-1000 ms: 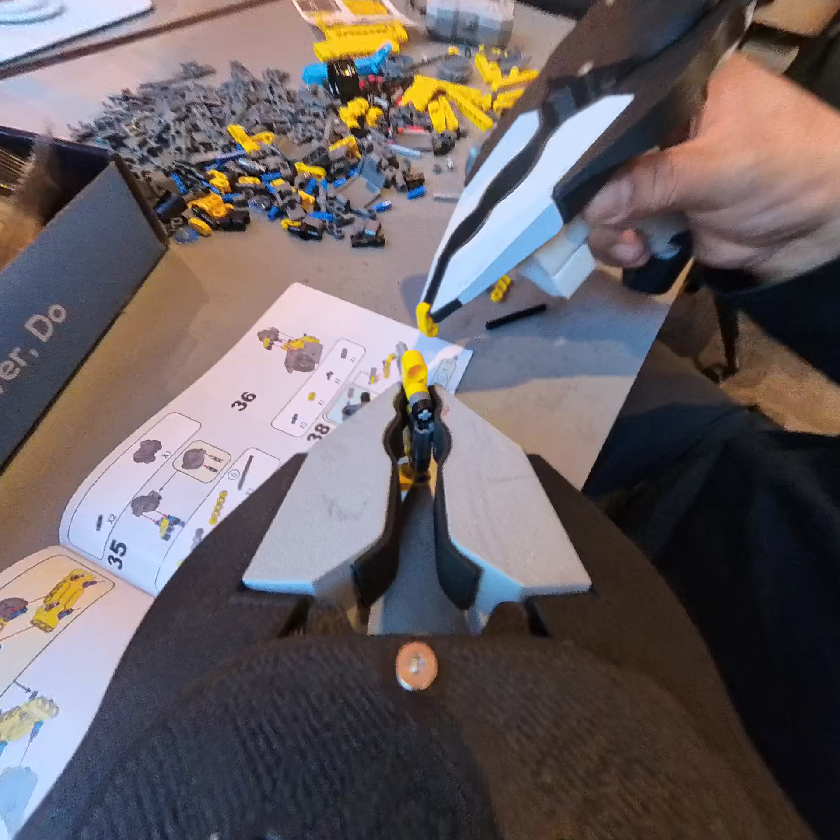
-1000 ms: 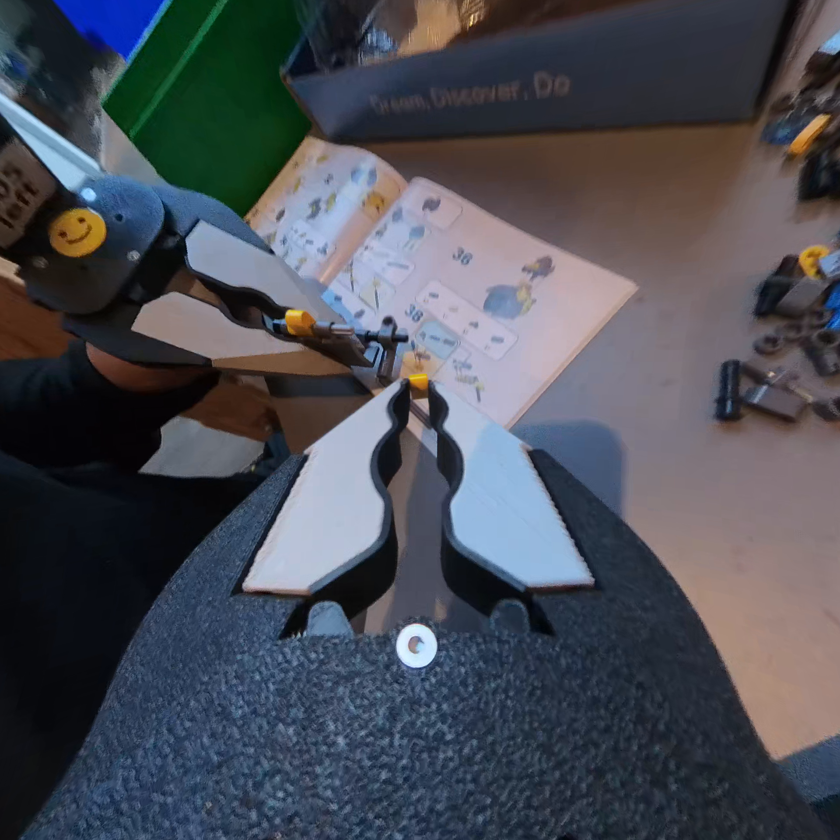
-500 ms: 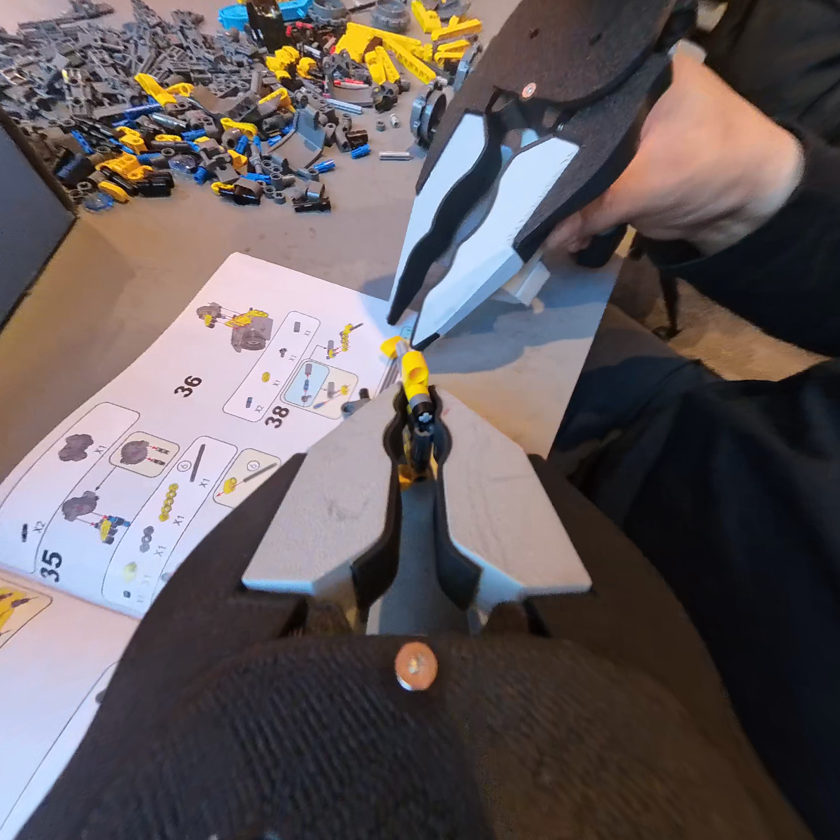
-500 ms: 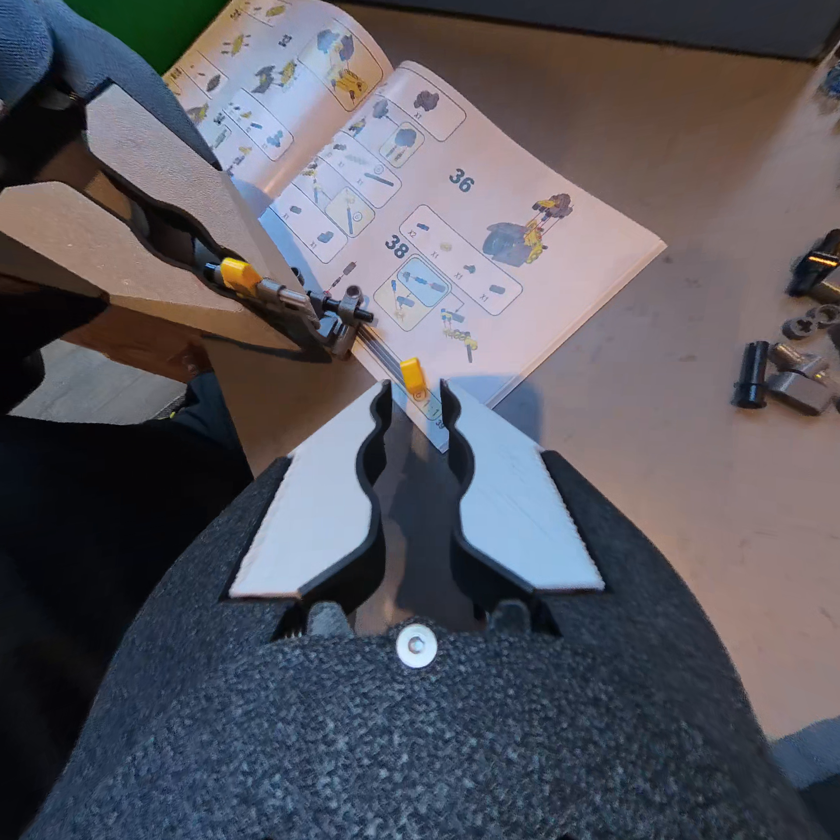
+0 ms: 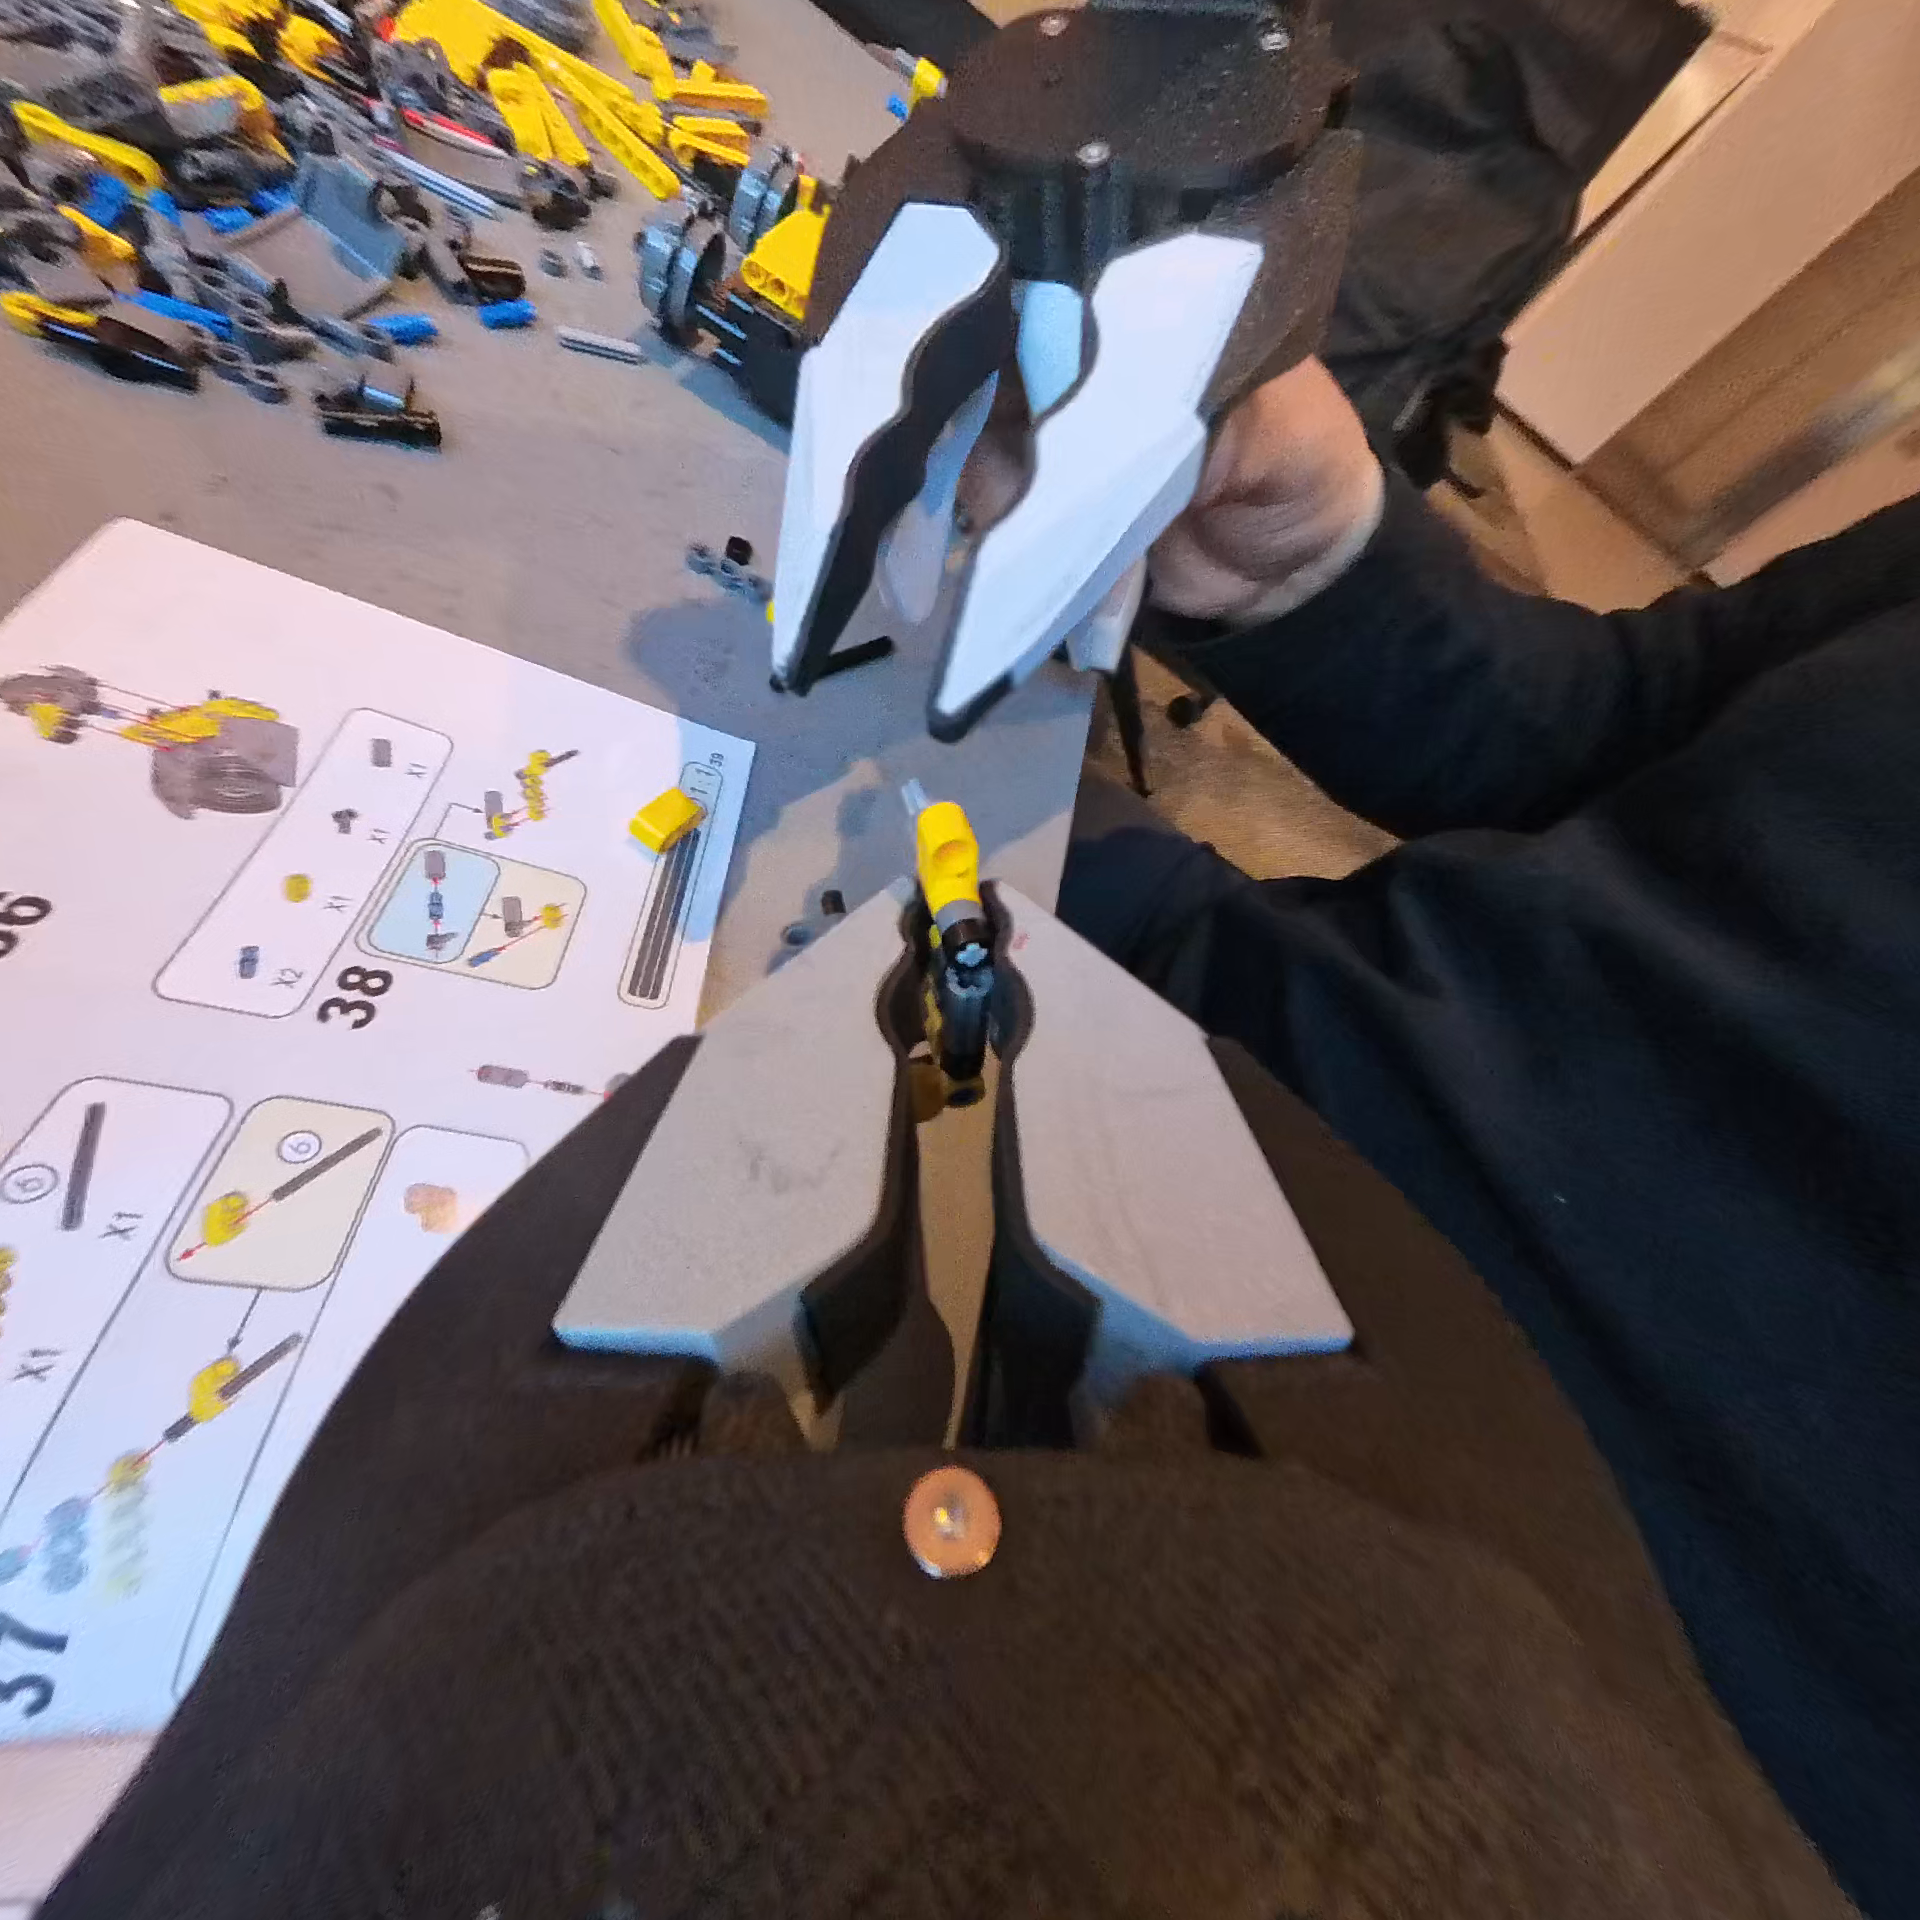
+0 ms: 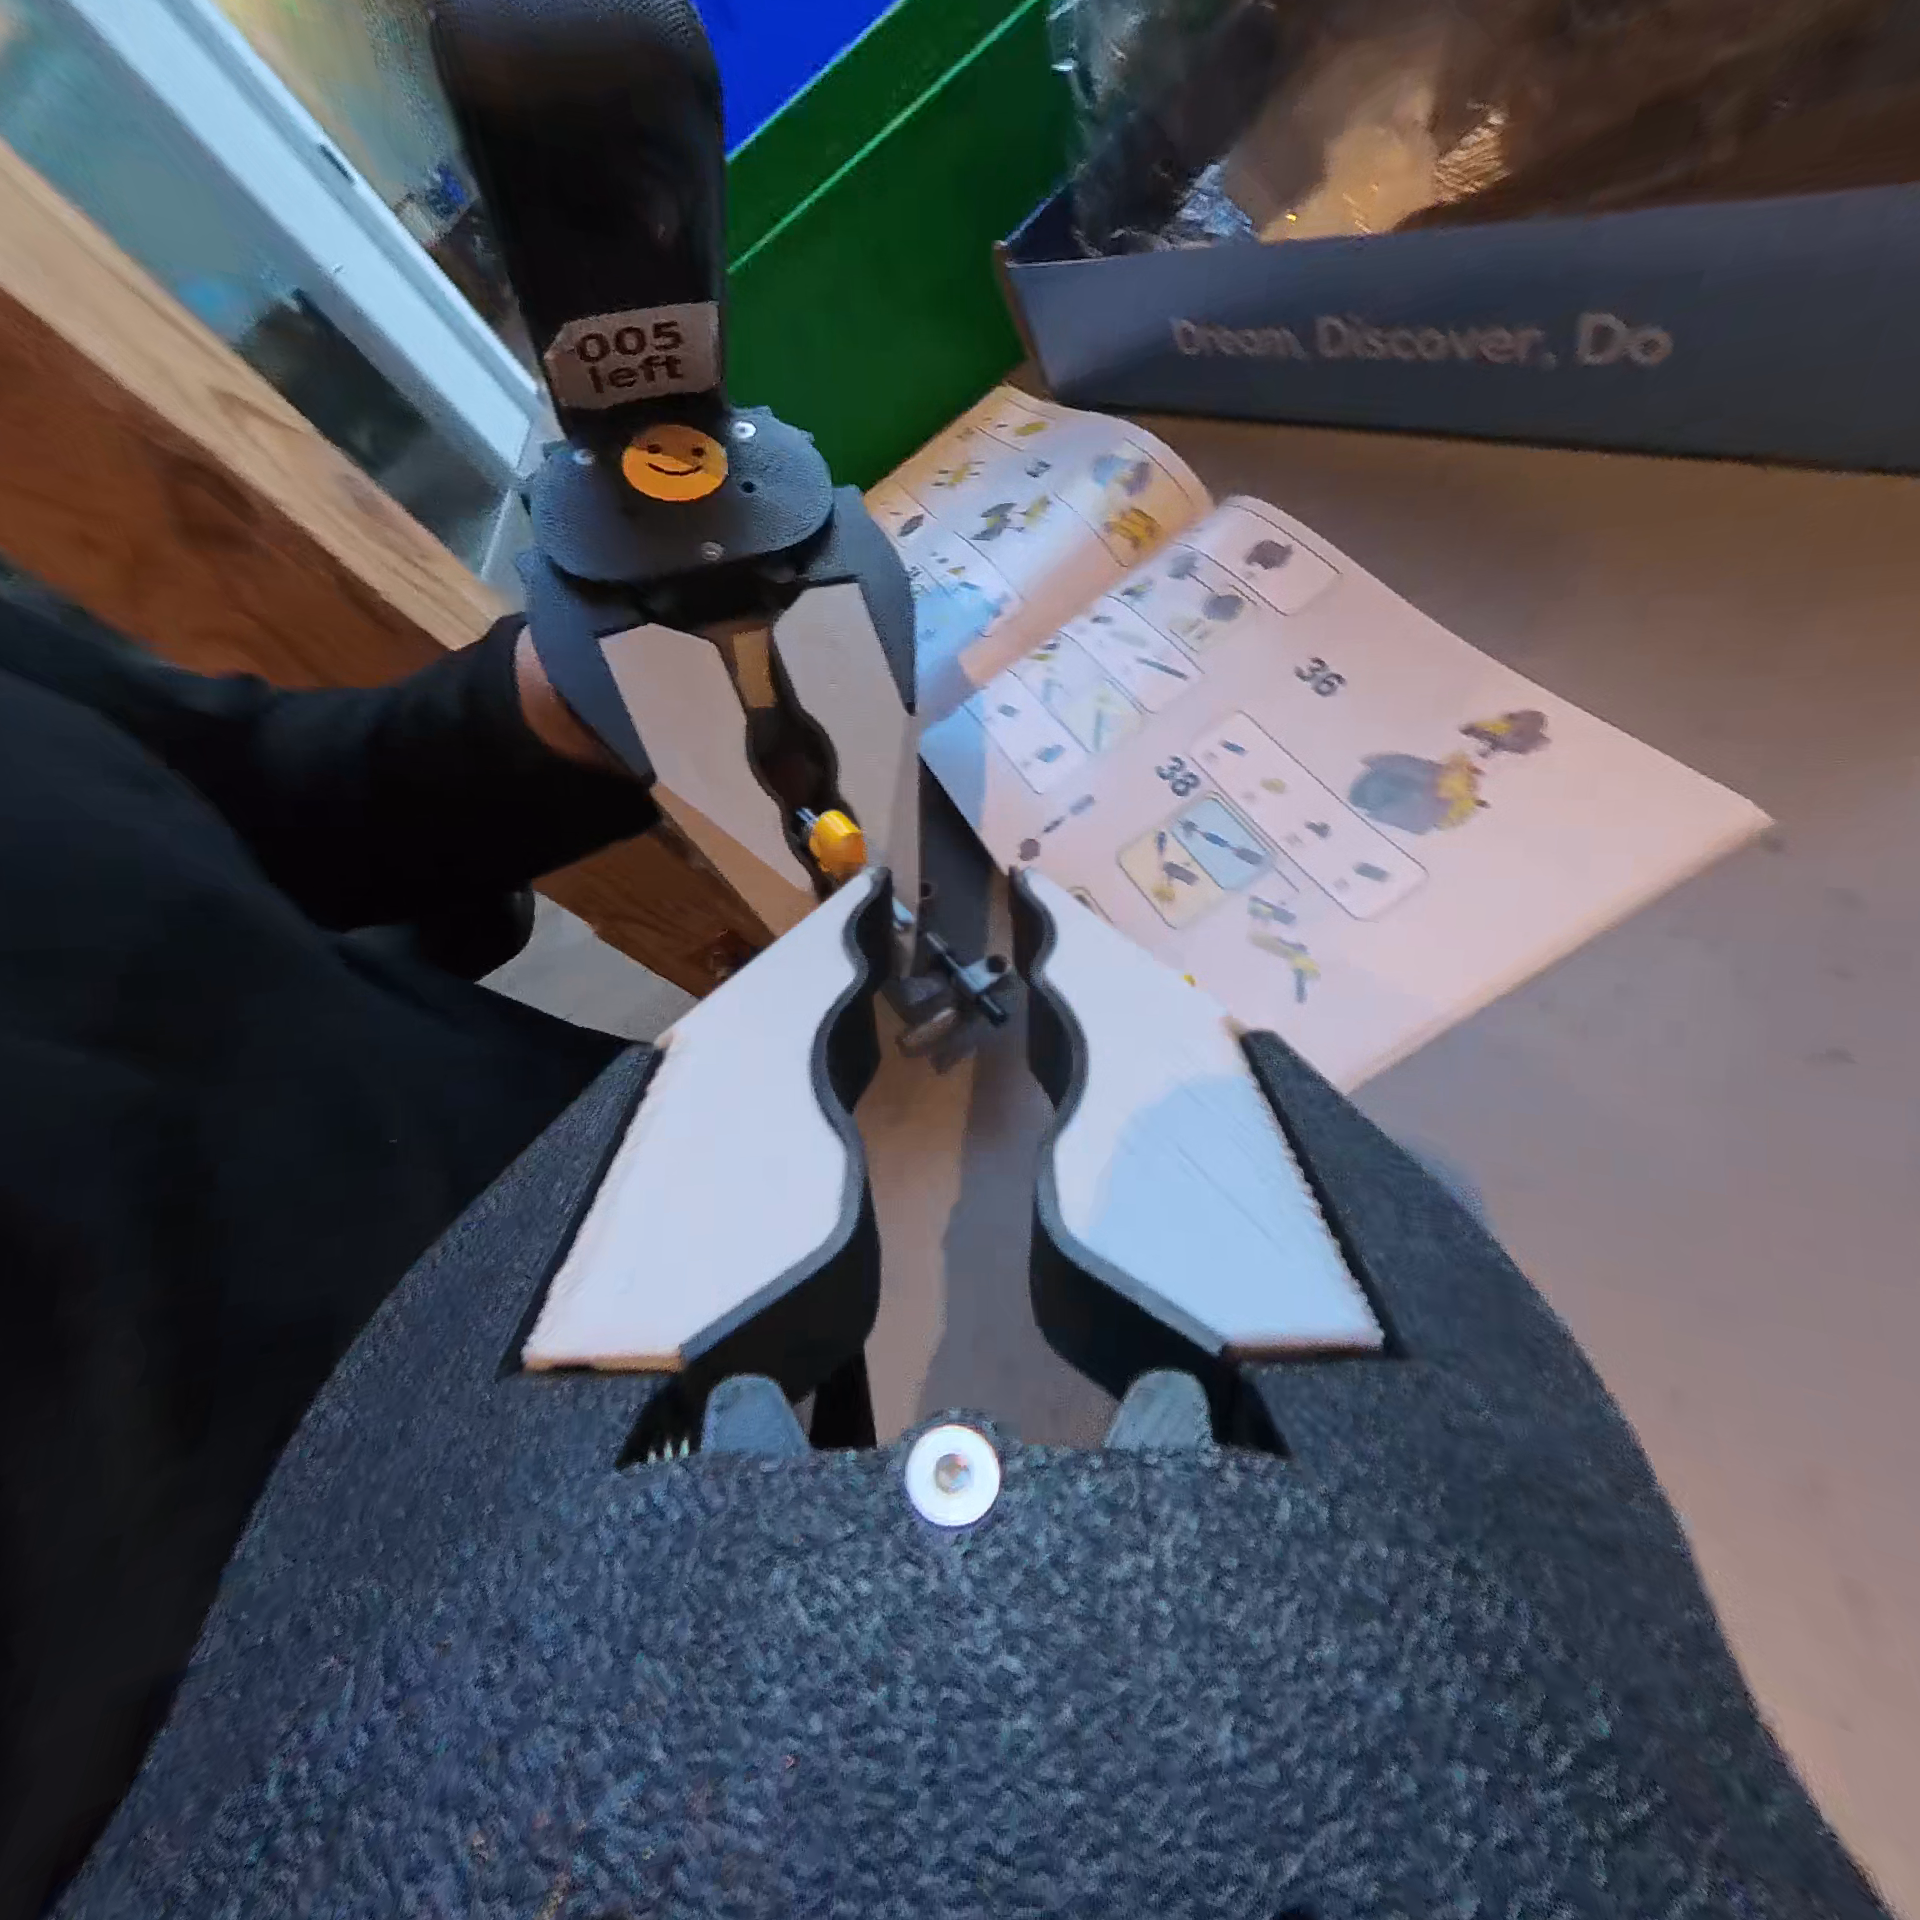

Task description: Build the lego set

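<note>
grey table [image 5: 540,499]: one booklet [image 5: 208,883], one left gripper [image 5: 956,904] pinching one axle assembly [image 5: 951,883].

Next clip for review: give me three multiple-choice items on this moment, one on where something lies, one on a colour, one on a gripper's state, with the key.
1. Where does the loose yellow piece lie?
A. on the open instruction booklet, near its edge
B. inside the dark box
C. between the right gripper's fingers

2. What colour is the connector at the front end of the small axle assembly in the left gripper?
A. blue
B. yellow
C. red

3. How does the right gripper stand?
A. shut on a black pin
B. shut on the booklet
C. open, holding nothing

Key: 1 A, the left wrist view shows it resting on the page by the printed bar at the margin. 2 B, the yellow part sticks out past the closed fingertips. 3 C, both views show a clear gap between its fingers with nothing gripped.
</note>
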Demonstrator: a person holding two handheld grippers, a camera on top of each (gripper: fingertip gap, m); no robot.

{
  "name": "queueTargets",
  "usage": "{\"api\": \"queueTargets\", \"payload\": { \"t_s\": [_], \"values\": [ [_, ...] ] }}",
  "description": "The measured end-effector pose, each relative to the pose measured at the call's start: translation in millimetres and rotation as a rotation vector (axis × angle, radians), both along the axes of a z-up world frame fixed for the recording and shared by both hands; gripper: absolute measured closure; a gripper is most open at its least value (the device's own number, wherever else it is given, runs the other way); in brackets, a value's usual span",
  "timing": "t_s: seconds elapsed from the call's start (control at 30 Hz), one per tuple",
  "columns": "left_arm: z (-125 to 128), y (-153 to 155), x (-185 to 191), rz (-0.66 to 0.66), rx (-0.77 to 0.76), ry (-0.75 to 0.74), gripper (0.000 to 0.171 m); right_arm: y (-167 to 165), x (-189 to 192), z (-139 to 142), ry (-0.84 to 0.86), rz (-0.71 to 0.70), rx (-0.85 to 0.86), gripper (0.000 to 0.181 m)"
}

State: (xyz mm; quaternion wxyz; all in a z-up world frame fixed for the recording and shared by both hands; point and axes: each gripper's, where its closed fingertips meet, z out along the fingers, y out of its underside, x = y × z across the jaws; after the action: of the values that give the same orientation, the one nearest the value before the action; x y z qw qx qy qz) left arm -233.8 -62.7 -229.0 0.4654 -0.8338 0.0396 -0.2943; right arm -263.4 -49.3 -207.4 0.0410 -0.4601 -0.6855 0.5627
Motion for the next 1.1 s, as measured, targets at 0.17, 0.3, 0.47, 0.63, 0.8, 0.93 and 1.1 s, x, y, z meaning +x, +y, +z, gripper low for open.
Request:
{"api": "queueTargets", "payload": {
  "t_s": [0.17,0.3,0.47,0.63,0.8,0.93,1.1],
  "values": [
    [-4,-3,-8,0.03,-0.04,-0.026,0.165,24,-4,-22,-0.085,-0.097,0.035,0.164],
    [-9,-8,-8,0.028,-0.087,-0.059,0.165,29,-3,-8,-0.036,-0.119,-0.013,0.164],
    [-8,-5,1,-0.015,-0.105,-0.149,0.165,-1,6,4,-0.007,0.015,-0.076,0.159],
    [-3,-4,6,-0.045,-0.075,-0.146,0.165,-22,12,-9,-0.021,0.094,-0.053,0.165],
    [-1,-6,3,-0.03,-0.055,-0.142,0.165,-24,13,-13,-0.021,0.098,-0.049,0.173],
    [2,-4,-3,0.014,-0.03,-0.151,0.161,-23,10,-12,-0.025,0.076,-0.054,0.174],
    [-2,-6,-8,0.063,-0.013,-0.058,0.161,-20,10,-11,-0.044,0.063,-0.102,0.175]
  ]
}}
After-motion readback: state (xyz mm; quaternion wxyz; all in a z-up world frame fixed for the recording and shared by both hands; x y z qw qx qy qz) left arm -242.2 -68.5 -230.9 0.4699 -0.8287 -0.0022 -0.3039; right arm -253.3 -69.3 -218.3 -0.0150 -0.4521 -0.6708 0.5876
